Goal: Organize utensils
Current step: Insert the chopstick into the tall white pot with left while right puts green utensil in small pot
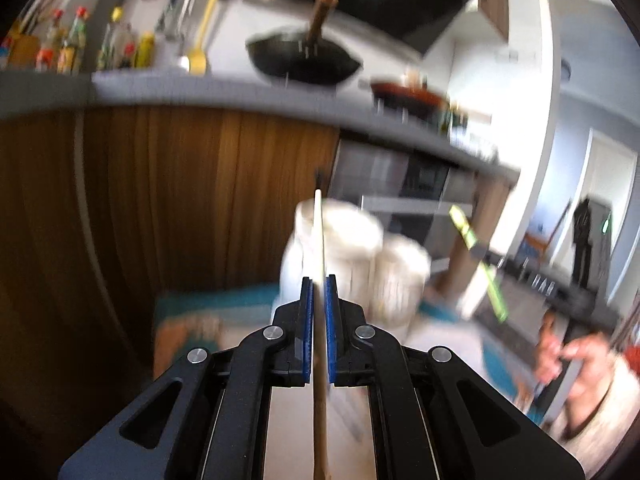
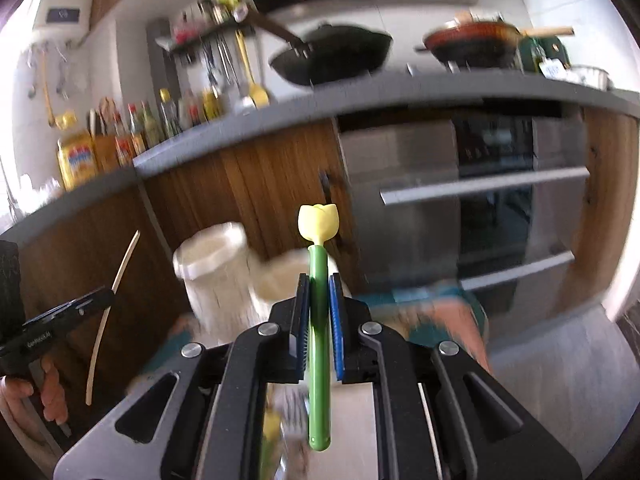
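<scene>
our left gripper (image 1: 319, 280) is clamped on a thin pale wooden utensil (image 1: 318, 232), seen edge-on; our right gripper (image 2: 319, 278) is closed on the green handle of a utensil with a yellow tulip-shaped tip (image 2: 319, 222); just beyond both stand two white holders (image 2: 214, 268), side by side and blurred; behind them are wooden cabinet doors (image 2: 276, 184) and an oven (image 2: 480, 200); on the grey counter (image 2: 400, 88) sit a black wok (image 2: 332, 56), a red pan (image 2: 474, 42) and bottles (image 2: 152, 124).
</scene>
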{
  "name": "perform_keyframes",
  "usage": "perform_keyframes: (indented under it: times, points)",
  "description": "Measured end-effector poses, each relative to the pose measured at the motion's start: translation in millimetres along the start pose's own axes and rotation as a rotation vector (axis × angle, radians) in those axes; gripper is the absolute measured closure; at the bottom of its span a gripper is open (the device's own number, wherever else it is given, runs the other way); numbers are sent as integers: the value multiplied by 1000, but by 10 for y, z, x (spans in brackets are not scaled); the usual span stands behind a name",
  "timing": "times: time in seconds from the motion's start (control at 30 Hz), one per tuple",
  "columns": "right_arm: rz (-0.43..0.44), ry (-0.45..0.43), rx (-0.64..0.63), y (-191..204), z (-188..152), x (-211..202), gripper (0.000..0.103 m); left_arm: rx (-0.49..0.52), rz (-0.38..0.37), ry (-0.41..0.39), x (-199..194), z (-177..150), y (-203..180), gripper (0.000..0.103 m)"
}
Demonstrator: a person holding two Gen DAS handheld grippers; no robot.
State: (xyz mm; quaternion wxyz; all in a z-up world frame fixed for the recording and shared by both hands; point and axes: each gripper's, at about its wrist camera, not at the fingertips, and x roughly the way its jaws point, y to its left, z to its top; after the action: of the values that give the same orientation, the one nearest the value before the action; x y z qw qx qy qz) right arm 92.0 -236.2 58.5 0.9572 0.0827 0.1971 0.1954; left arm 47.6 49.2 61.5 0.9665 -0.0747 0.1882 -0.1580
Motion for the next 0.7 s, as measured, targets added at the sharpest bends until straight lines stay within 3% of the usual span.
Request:
perform_keyframes:
  times: [0.2, 0.33, 0.5, 0.6, 0.7]
  points:
    - [125, -51, 69, -16, 365, 495, 93, 1, -17, -136, 375, 555, -111, 97]
    - [113, -80, 99, -82, 398, 791, 93, 15, 2, -212, 667, 812, -245, 97]
    - [102, -52, 140, -158, 305, 1057, 93, 32, 53, -251, 980, 877, -309, 97]
    - [88, -59, 108, -132, 241, 1075, 93, 41, 98, -270, 1104, 884, -324, 97]
    - [83, -62, 78, -96, 202, 1085, 93, 21, 96, -265, 1138, 833, -278, 97]
